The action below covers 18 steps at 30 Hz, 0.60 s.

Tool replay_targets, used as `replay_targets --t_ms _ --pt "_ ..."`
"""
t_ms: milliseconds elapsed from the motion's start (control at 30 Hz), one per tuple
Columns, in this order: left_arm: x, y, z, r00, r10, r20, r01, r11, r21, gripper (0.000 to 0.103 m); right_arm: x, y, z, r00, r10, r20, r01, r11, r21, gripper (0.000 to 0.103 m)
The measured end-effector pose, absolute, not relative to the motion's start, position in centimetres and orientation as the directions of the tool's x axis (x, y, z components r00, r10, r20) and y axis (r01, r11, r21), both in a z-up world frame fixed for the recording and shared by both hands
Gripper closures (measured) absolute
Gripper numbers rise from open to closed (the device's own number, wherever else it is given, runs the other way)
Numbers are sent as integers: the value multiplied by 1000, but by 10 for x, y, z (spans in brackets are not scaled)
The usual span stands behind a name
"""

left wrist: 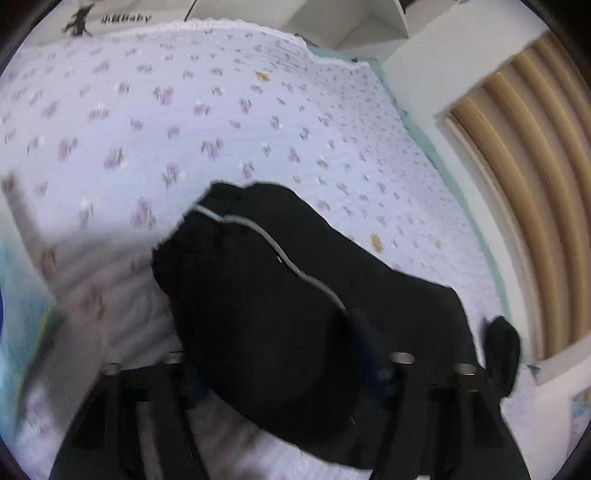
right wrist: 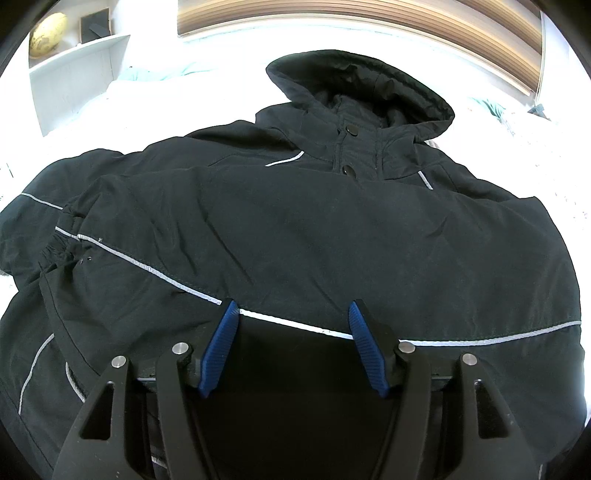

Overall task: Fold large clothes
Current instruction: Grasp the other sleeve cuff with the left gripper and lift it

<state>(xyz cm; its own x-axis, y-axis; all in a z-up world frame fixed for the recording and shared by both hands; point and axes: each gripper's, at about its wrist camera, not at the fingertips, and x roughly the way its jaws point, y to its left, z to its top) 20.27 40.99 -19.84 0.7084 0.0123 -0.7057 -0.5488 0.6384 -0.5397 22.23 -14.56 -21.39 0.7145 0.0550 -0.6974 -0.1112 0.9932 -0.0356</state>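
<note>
Lying: a black hooded jacket (right wrist: 295, 229) spread across a bed, front side up, filling most of the right wrist view.
Hood: at the far end of the jacket, open and rumpled (right wrist: 364, 86), beyond two dark snap buttons (right wrist: 349, 149) on the placket.
Trim: thin silver piping (right wrist: 147, 267) runs across the sleeve and the chest.
Sleeve: one sleeve is folded across the body of the jacket, its gathered cuff (right wrist: 61, 243) ending toward the left of that view.
Right gripper: it (right wrist: 291, 314) hangs over the near part of the jacket, pointing down at the cloth; its blue pads (right wrist: 364, 350) stand well apart, with the piping line passing between the tips, and nothing is pinched.
Left gripper: it (left wrist: 286, 354) is mostly hidden under a bundle of black cloth (left wrist: 266, 314) that drapes over the jaws; the picture is blurred, one blue pad (left wrist: 373, 365) just shows at the cloth's edge, and whether the jaws press on the cloth I cannot tell.
Bedspread: white with small purple flowers (left wrist: 221, 110), lace-edged at the far side, lying under the black cloth in the left wrist view.
Surroundings: a slatted wooden panel (left wrist: 535, 184) beside the bed; a white shelf (right wrist: 74, 74) holding a yellowish globe (right wrist: 48, 33).
</note>
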Motion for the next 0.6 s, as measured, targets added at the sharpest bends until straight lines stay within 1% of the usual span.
replay_targets --t_ms 33,100,133,200,267,333,433,500,600 --pt "204 411 -195 712 28 -702 -543 655 -525 69 222 -146 -214 715 56 -697 -111 993 -34 38" --pt "203 407 -179 743 80 -664 -517 698 -495 79 222 -145 -214 715 55 -697 -111 993 -36 38" --pt "201 405 -170 755 115 -645 -510 721 -469 80 222 -145 -214 715 55 -697 -111 993 -36 37" --pt "200 398 -147 760 238 -604 -524 774 -355 80 222 -145 -214 715 55 -697 -111 993 -36 37" --pt "209 397 -132 755 277 -594 -516 810 -278 81 222 -145 -214 715 55 -697 -111 993 -36 37" --pt "229 397 -132 705 326 -630 -535 827 -171 81 222 -146 -214 715 54 -697 -111 993 -36 37" --pt "257 395 -147 638 334 -694 -536 840 -88 82 222 -146 -214 715 55 -697 -110 993 -35 37" --pt "252 385 -150 641 340 -688 -520 851 -64 82 223 -145 -214 715 55 -697 -110 993 -35 37" --pt "234 357 -130 730 263 -630 -429 895 -124 82 222 -146 -214 716 56 -696 -111 993 -35 36"
